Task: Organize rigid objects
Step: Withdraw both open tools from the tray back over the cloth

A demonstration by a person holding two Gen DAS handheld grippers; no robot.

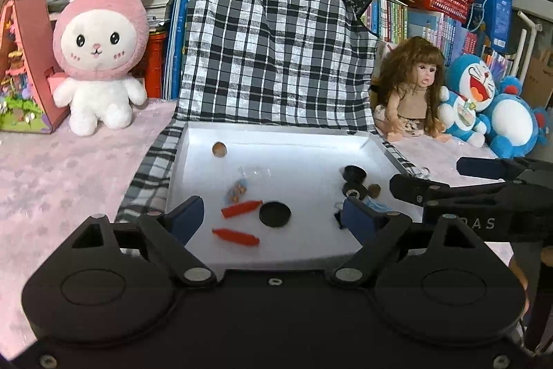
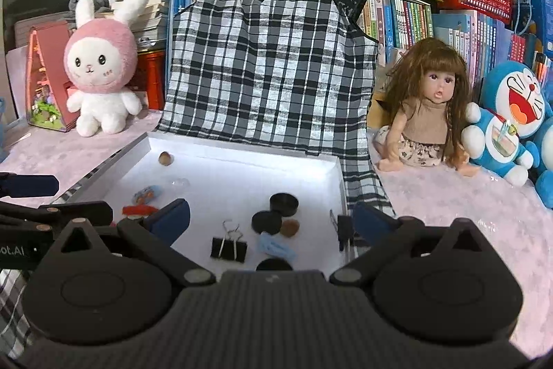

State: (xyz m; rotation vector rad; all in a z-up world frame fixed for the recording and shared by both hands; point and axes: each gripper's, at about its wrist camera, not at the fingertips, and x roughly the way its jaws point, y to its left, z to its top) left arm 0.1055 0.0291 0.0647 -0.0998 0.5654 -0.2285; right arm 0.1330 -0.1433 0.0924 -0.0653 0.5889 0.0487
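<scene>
Black disc [image 2: 273,264] half behind hand-held gripper [image 2: 271,217]

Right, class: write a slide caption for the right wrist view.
Open right gripper hovers over a white tray holding a binder clip and black discs.

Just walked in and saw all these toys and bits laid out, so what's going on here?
A person holds a two-finger gripper in each hand over a white tray of small items. The left gripper hangs open above two red pieces and a black disc. The right gripper hangs open near a binder clip and black caps. Neither holds anything. Plush toys and a doll sit around the tray.
</scene>
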